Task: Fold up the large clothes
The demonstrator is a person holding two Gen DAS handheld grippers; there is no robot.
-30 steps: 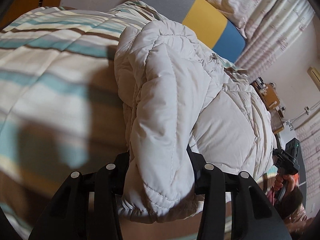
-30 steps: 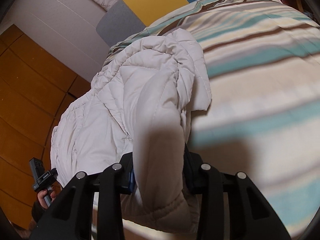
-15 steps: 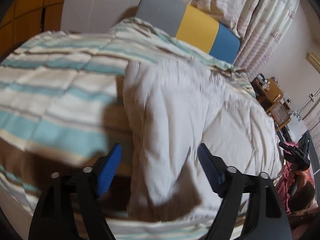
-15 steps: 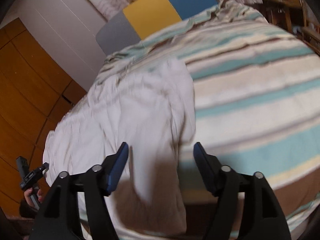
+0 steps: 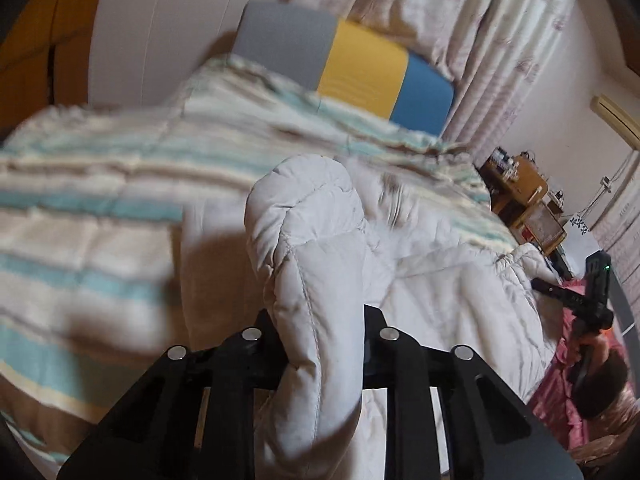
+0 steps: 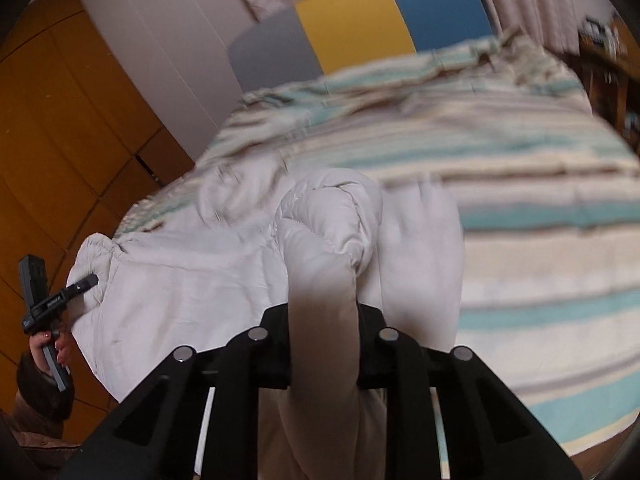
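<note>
A white quilted puffer jacket lies across the striped bed quilt. My left gripper is closing its jaws, and a thick padded fold of the jacket is pinched between them and stands raised. In the right wrist view my right gripper is closing likewise on another raised fold of the jacket. Each gripper shows in the other's view at the jacket's far side: the right one and the left one, each in a person's hand.
A grey, yellow and blue headboard cushion stands at the bed's far end under patterned curtains. An orange wooden wardrobe lines one side. A cluttered wooden desk stands on the other. Striped quilt spreads beside the jacket.
Both grippers let go of the jacket's folded parts, stood wide open half a second ago, then closed on padded folds and rose, lifting them off the quilt.
</note>
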